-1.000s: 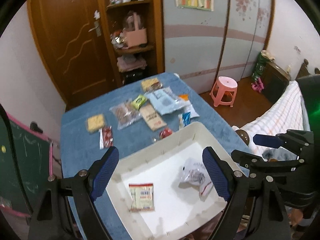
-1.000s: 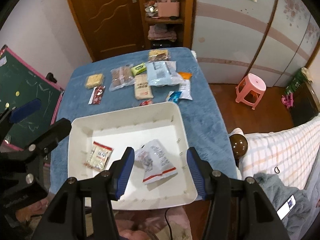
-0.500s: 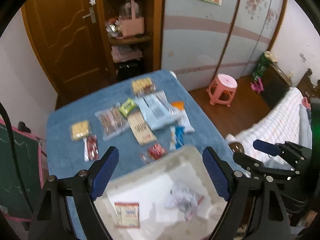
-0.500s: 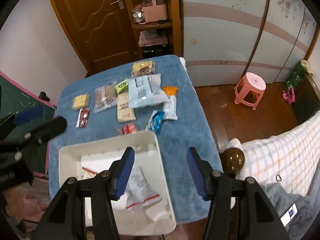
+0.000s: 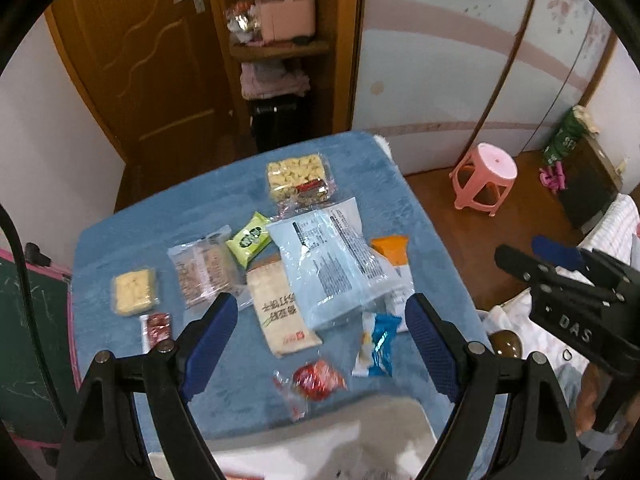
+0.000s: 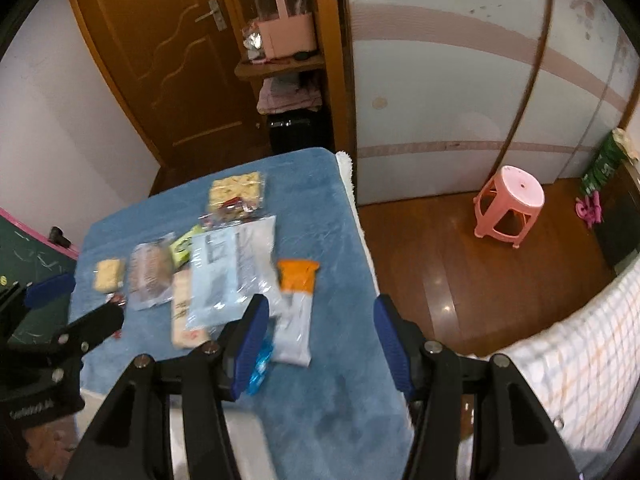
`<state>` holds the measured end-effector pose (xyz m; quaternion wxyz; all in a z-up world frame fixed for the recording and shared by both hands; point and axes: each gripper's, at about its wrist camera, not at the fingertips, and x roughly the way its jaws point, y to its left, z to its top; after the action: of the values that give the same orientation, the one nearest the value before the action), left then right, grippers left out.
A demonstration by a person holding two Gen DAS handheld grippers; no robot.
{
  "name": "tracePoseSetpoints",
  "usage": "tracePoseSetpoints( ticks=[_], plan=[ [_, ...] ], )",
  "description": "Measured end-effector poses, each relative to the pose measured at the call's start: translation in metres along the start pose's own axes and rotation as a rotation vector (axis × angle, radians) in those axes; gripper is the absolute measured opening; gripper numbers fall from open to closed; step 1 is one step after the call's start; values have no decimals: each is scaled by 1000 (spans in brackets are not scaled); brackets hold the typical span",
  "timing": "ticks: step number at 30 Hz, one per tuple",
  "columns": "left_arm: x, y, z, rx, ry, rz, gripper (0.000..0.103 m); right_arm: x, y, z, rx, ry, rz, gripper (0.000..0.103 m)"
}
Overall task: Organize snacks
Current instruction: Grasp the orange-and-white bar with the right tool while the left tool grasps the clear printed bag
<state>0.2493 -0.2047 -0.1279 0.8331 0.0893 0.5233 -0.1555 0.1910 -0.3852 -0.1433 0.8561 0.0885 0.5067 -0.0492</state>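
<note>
We note both views advanced: white bin [image 5: 384, 420] now at bottom edge. Snack packets [image 5: 332, 264] spread on blue table cover [image 5: 192, 208]; pink stool [image 5: 484, 176], shelf beyond. Left gripper [image 5: 320, 344], right gripper [image 6: 320, 344] spread wide, empty.

You see a blue cloth [image 5: 192, 216] under a pale blue packet [image 5: 332, 264] printed in black, a lime green wrapper [image 5: 249, 239], an orange-topped pouch [image 6: 298, 276], a red sweet [image 5: 318, 376] and a beige bag [image 5: 280, 312]; the stool [image 6: 510, 204] is pink, the bedspread [image 6: 580, 360] white with orange checks
</note>
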Motion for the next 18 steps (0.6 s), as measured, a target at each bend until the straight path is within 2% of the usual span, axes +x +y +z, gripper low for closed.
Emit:
tracePoseSetpoints(
  ticks=[4, 8, 12, 14, 18],
  plan=[
    [52, -11, 12, 35, 73, 37, 85, 58, -9, 10, -14, 106, 13, 55],
    [98, -16, 18, 12, 156, 4, 85, 97, -16, 5, 14, 187, 35, 55],
    [136, -20, 24, -30, 218, -13, 84, 115, -18, 0, 17, 220, 50, 55],
    [147, -19, 26, -59, 237, -13, 84, 122, -19, -3, 16, 232, 36, 55],
    [171, -15, 29, -129, 265, -26, 84, 132, -26, -6, 40, 253, 66, 55]
  ],
)
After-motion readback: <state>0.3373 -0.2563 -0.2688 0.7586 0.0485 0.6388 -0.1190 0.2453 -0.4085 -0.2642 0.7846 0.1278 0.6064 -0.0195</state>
